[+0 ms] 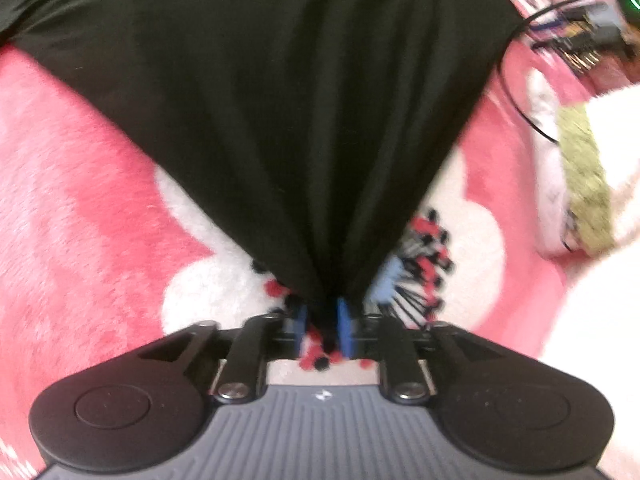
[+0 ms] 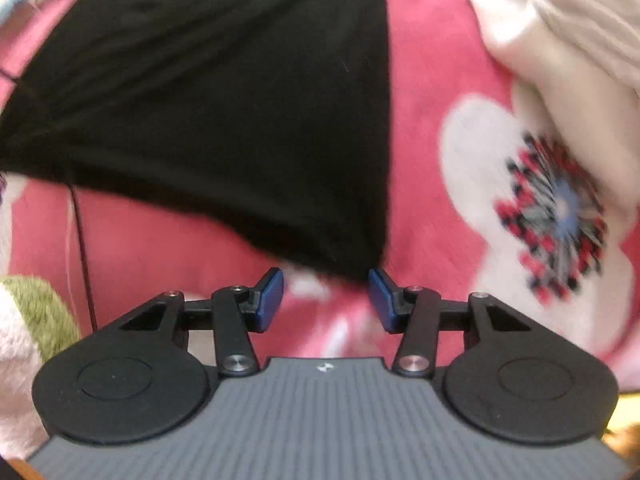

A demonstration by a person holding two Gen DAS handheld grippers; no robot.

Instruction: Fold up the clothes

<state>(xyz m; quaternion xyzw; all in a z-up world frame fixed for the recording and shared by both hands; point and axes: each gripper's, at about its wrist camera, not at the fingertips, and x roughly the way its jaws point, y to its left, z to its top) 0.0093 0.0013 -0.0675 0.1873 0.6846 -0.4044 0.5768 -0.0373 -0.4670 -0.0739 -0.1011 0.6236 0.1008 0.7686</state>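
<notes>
Where the left gripper point(image 1: 323, 328) pinches it between narrow blue-padded jaws, the smooth black garment point(image 1: 280, 100) fans upward in a taut triangle over a fuzzy pink blanket point(image 1: 72, 200). Seen from the right wrist, the right gripper point(image 2: 326, 300) stands with jaws wide, the garment's pointed corner point(image 2: 352, 264) just ahead above the plush floral blanket.

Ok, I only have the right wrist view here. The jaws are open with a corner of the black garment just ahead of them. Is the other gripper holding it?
Observer: Yes. In the left wrist view the left gripper is shut on the black garment, with the cloth bunched between its blue pads.
Operator: Is the cloth taut from there?
Observer: It fans out from the pinch in a wide triangle, with creases running to the pads.
Operator: Anything else near it on that side?
Observer: A thin black cable loops over the pink blanket by the garment's right edge.
Operator: And my right gripper?
Observer: Open, gripping nothing.
</notes>
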